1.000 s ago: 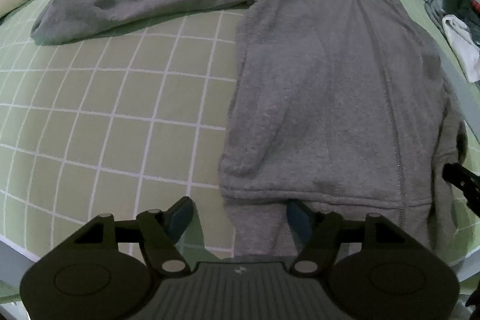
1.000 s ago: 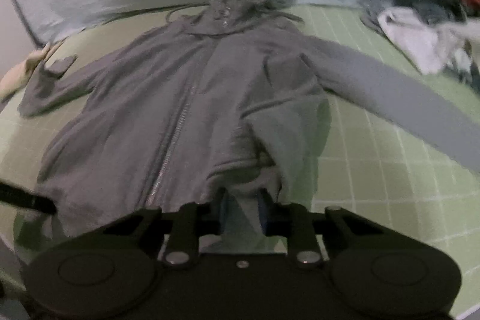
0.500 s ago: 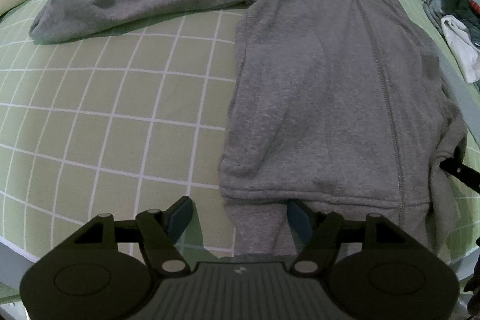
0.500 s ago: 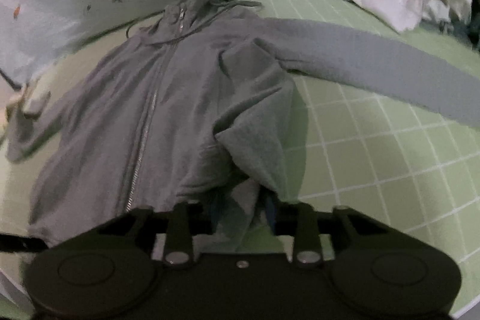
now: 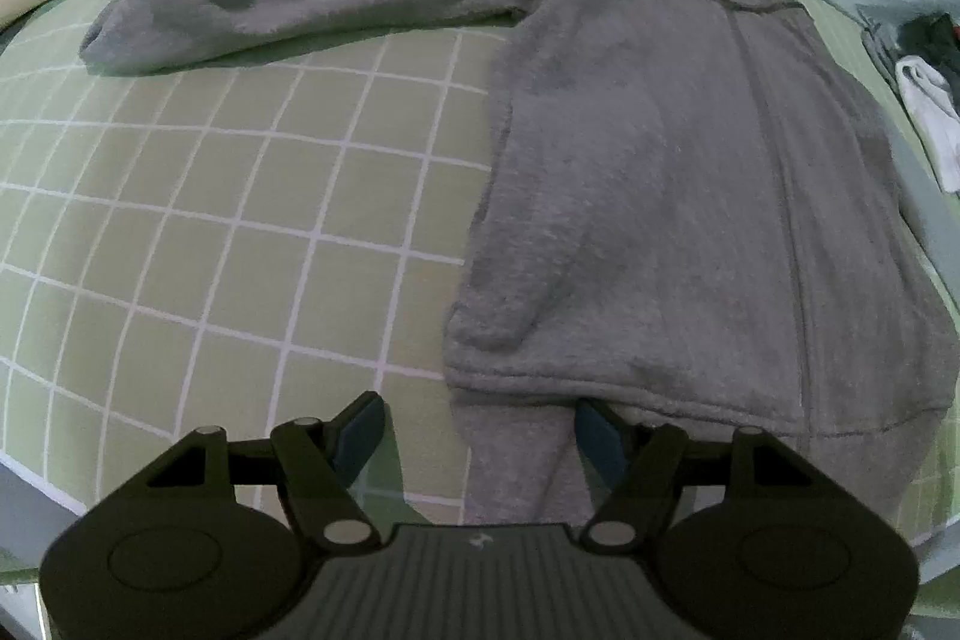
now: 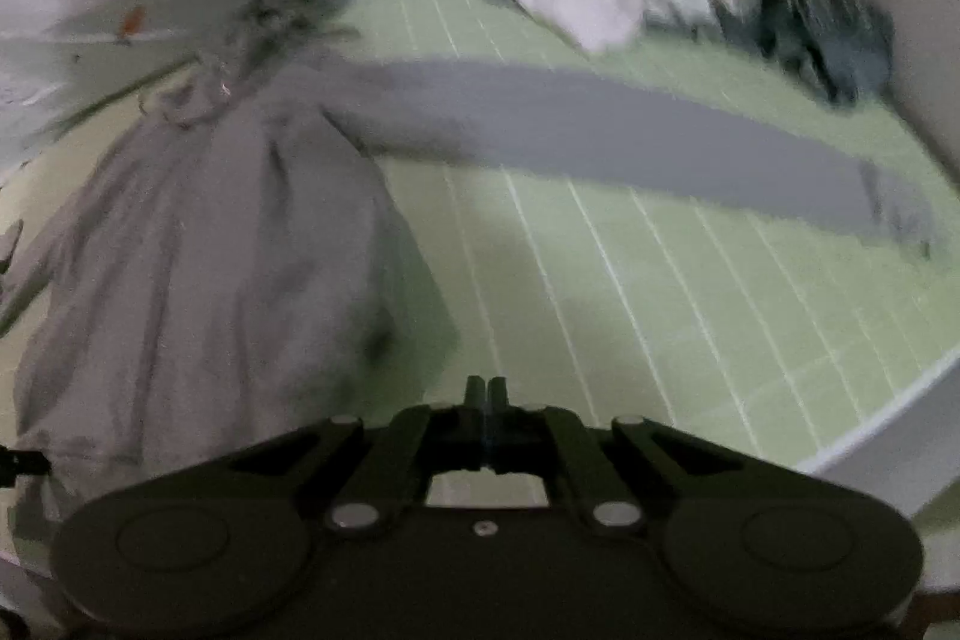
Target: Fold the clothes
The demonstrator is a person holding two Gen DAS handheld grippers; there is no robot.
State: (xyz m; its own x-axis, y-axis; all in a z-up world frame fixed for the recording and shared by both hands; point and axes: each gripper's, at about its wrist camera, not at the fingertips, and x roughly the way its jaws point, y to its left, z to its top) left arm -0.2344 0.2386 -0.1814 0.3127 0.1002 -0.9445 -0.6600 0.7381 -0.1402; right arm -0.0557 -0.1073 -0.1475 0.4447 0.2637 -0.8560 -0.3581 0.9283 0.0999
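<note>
The grey hoodie (image 5: 660, 172) lies spread flat on the green checked bed (image 5: 210, 250), zipper up, with one sleeve (image 6: 600, 130) stretched toward 2 o'clock in the right view. No fold is made yet, I judge. The left tongs (image 5: 477, 430) stand spread at the hem; the right tongs (image 6: 486, 391) are pressed together, holding nothing. Both sleeves and the body remain to fold.
</note>
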